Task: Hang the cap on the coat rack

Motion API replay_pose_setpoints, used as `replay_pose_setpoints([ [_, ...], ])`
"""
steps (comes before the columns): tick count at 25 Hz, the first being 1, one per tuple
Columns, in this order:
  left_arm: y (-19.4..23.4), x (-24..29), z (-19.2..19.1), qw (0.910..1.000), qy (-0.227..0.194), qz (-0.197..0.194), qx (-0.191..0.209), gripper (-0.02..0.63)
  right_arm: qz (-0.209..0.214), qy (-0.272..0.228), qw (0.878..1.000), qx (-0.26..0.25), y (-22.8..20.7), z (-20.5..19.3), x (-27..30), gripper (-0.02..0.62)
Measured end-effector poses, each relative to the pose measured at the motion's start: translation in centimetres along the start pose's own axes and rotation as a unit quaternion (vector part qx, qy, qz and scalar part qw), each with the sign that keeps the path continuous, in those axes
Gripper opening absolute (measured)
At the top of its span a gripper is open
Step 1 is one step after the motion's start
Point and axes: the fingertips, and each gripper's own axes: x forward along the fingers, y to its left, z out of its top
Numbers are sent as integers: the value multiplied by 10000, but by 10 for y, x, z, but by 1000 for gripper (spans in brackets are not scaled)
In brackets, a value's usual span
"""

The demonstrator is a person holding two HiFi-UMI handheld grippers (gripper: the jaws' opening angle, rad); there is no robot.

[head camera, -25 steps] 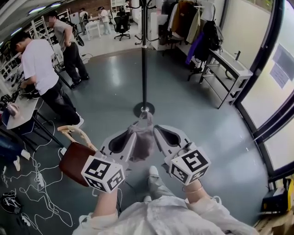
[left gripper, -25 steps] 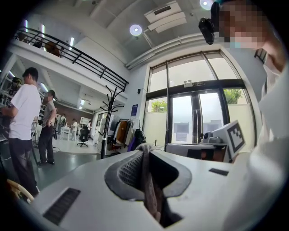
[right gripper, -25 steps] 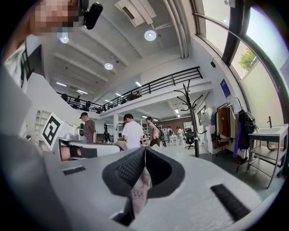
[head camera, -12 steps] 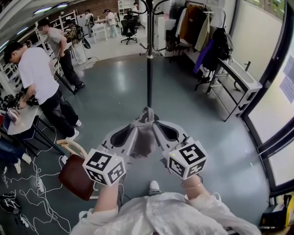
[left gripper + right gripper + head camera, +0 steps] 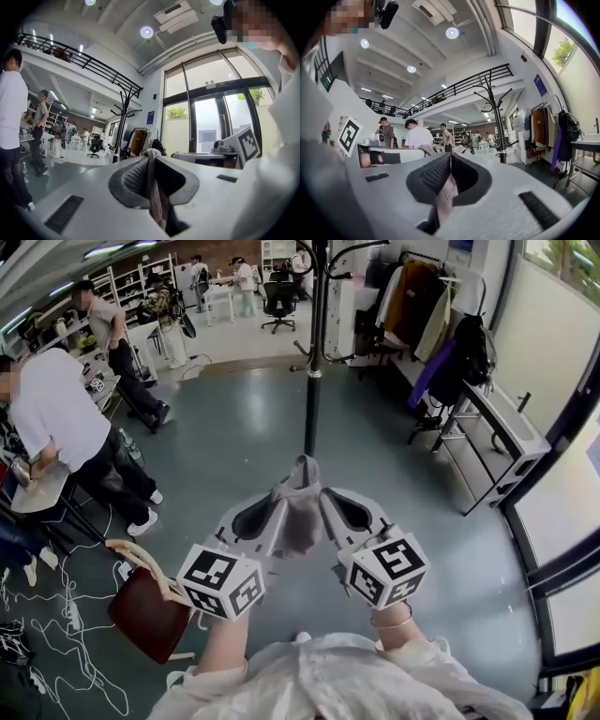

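Observation:
A grey cap (image 5: pixel 298 514) hangs between my two grippers, held up in front of me. My left gripper (image 5: pixel 277 505) is shut on the cap's left side, and its cloth (image 5: pixel 151 180) runs between the jaws in the left gripper view. My right gripper (image 5: pixel 324 505) is shut on the cap's right side, with cloth (image 5: pixel 445 190) pinched in the right gripper view. The black coat rack (image 5: pixel 316 343) stands straight ahead on the grey floor, its pole rising beyond the cap. Its curved hooks (image 5: pixel 490 91) show high up; the rack (image 5: pixel 121 123) also stands ahead in the left gripper view.
People stand at desks (image 5: pixel 56 423) on the left. A brown chair (image 5: pixel 141 610) sits at my lower left with cables on the floor. Coats hang on a rail (image 5: pixel 436 329) at the right, above a metal bench (image 5: pixel 497 442). Glass doors line the right wall.
Both grippers and the cap have risen and come closer to the coat rack, whose base is now hidden behind the cap. The head view has tilted upward.

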Motion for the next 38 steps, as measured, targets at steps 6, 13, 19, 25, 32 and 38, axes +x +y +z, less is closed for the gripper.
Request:
replay_pose_setpoints([
  [6, 16, 29, -10, 9998, 134, 107, -99, 43, 93, -42, 9996, 246, -30, -7, 20, 3],
  [13, 41, 50, -24, 9993, 255, 134, -234, 43, -88, -72, 9987, 491, -54, -20, 40, 3],
  [19, 70, 75, -21, 9996, 246, 66, -143, 43, -56, -168, 9985, 509, -73, -18, 79, 3],
  [25, 119, 102, 0, 9999, 100, 6, 33, 43, -53, -200, 9991, 368, -88, -12, 139, 3],
  [32, 180, 154, 21, 9999, 59, -68, 74, 43, -143, -290, 9992, 233, -124, 9, 212, 3],
  [38, 234, 191, 54, 9994, -214, -229, 162, 43, -416, -469, 9980, 112, -160, 34, 271, 3],
])
